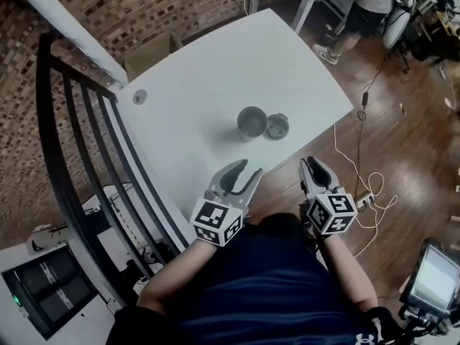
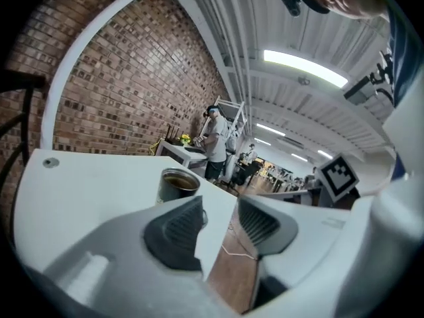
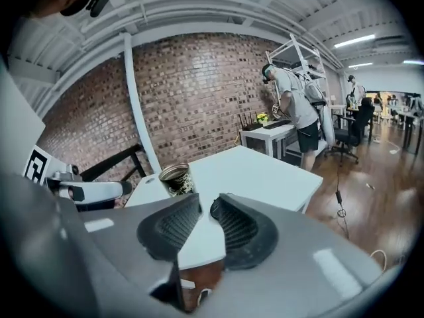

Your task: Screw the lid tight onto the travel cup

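1. The travel cup [image 1: 251,123] is seen upright on the white table [image 1: 208,63], ahead of both tools: beyond and slightly right of the left gripper [image 1: 250,168], beyond and left of the right gripper [image 1: 314,165].
2. The cup's mouth is uncovered; its inside is dark, and whether anything is in it cannot be told.
3. The lid [image 1: 277,126] is laid on the table just beside the cup, on the side nearer the right gripper.
4. The left gripper's jaws are held moderately apart with nothing between them.
5. The right gripper's jaws are held narrowly apart, likewise empty.
6. Only bare tabletop is found between the jaws and the cup.
7. Further out, a small round insert [image 1: 139,97] is set in the table's far left corner, with a cardboard box [image 1: 152,53] beyond it and a black railing [image 1: 65,157] left of the left gripper.
8. A cable [image 1: 357,165] is strewn on the wooden floor right of the right gripper; a person [image 1: 368,6] is seen far ahead.
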A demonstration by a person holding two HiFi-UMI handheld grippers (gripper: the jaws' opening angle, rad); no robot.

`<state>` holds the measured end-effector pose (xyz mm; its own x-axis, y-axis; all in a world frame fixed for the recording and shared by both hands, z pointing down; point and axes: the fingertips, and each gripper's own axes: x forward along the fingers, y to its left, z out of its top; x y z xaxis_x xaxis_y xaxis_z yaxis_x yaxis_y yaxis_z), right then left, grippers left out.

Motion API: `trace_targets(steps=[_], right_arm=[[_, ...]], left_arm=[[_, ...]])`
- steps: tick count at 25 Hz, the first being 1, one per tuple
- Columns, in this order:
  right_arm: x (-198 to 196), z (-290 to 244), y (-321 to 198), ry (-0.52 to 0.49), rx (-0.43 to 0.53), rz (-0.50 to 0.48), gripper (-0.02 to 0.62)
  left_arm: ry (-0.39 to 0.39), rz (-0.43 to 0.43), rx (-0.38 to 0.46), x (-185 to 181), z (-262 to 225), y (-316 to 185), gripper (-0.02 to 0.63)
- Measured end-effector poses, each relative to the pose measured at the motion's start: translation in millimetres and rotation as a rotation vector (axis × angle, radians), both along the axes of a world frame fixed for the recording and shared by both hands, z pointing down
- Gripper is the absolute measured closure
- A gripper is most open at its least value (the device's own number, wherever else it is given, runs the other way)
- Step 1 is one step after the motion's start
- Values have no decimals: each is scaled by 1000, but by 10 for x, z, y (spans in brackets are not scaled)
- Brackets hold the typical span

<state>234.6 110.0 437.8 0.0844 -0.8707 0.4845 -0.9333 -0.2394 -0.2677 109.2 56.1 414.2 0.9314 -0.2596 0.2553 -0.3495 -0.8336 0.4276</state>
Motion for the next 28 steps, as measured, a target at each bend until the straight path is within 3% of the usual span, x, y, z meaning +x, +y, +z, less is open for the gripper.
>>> trace_targets(steps=[2, 8, 10, 14, 20, 24, 28], right_arm=[[72, 130, -215, 39, -39, -36, 442], [152, 559, -850, 122, -153, -185, 377], [119, 649, -989, 226, -194, -361, 336], [82, 899, -1108, 549, -308, -867, 321], [101, 1355, -1129, 729, -495, -1379, 230], [35, 1641, -1112, 819, -610, -1576, 202], [-4, 1698, -1156, 741, -646, -1588, 215]], left_arm=[[-23, 8, 3, 44, 85, -186, 392], [-116, 18, 74, 170, 272, -663, 316], [-155, 35, 115, 235, 316, -680, 311], [-181, 58, 92, 317, 425, -709, 311], [-192, -36, 56, 229, 503, -824, 311], [-176, -109, 28, 85, 520, -769, 311], [-160, -161, -2, -7, 522, -726, 311]])
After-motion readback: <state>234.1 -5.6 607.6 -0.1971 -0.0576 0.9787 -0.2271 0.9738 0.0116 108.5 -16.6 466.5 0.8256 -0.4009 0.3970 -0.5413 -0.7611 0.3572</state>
